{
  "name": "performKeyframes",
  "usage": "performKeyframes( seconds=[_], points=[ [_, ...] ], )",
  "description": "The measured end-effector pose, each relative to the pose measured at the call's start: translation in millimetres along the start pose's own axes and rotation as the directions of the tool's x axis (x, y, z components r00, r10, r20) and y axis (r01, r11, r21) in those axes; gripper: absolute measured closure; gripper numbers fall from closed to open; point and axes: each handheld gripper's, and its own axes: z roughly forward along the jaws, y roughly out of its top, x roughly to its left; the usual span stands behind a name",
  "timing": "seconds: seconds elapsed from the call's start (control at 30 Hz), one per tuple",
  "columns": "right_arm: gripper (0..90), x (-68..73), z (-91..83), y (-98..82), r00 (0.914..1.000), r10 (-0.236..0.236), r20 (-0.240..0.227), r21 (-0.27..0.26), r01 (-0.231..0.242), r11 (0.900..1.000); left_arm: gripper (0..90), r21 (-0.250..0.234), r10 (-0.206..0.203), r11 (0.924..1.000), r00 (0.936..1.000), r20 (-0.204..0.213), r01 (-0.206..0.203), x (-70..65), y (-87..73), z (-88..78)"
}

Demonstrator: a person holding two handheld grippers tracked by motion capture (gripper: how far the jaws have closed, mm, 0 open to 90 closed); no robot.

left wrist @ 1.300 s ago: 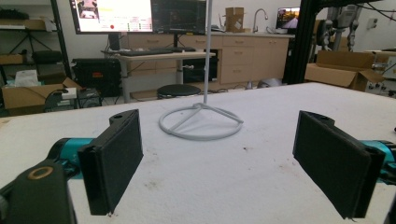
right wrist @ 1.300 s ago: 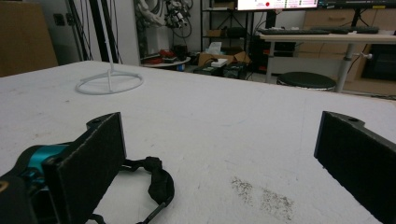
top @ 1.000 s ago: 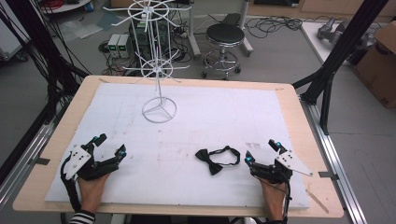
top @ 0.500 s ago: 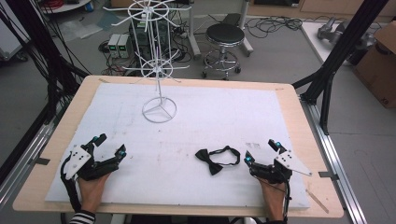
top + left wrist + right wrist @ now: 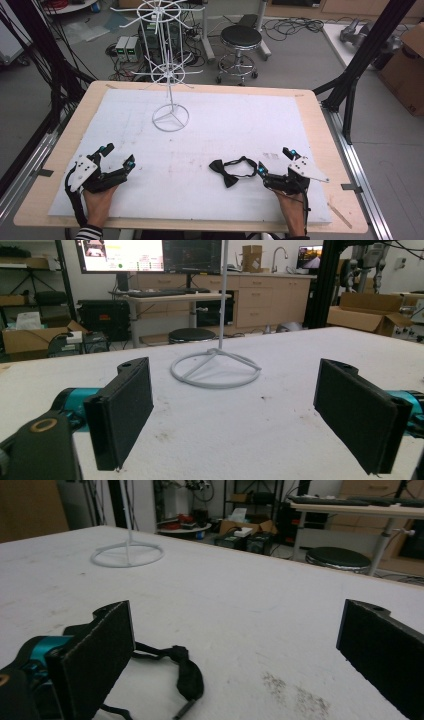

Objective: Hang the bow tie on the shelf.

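Reaching for the bow tie (image 5: 231,170) with right gripper (image 5: 274,167), jaws wide apart: better centred over the knot before clamping; left gripper (image 5: 118,156) gaping too.

Grey floor (image 5: 300,55) strewn with cables. Black stool (image 5: 241,37) behind table. Monitors (image 5: 150,255) on desk; cabinets (image 5: 262,300), possibly a sink, beyond.

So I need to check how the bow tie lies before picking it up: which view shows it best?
The high view: the whole black bow tie lies flat on the white mat with its strap looped, just left of the right gripper. The right gripper view catches part of it, partly hidden behind a jaw. The left gripper view faces the wire stand.
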Motion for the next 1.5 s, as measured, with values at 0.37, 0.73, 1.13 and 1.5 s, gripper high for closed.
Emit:
performKeyframes(
  seconds=[0.37,0.73,1.13,1.5],
  points=[
    [1.1,26.3,11.8,45.5,0.9896,-0.03,-0.14,0.149,0.051,0.987,16.2,-0.003,0.002,1.0,1.0,0.001,-0.002,-0.3,-0.1,0.1],
    [3.4,55.1,29.9,55.8,0.9603,-0.101,-0.26,0.316,0.184,0.931,16.2,-0.002,0.001,1.0,1.0,0.001,-0.001,-0.1,-0.1,0.2],
    [5.3,69.9,49.7,49.5,0.9414,-0.022,-0.337,0.445,0.179,0.878,16.3,-0.001,0.001,1.0,1.0,0.001,-0.001,0.0,0.0,0.2],
    [27.6,79.1,66.5,43.8,0.9361,-0.005,-0.352,0.553,0.212,0.806,16.3,0.0,-0.005,1.0,1.0,0.001,0.005,0.2,0.0,0.2]
  ],
)
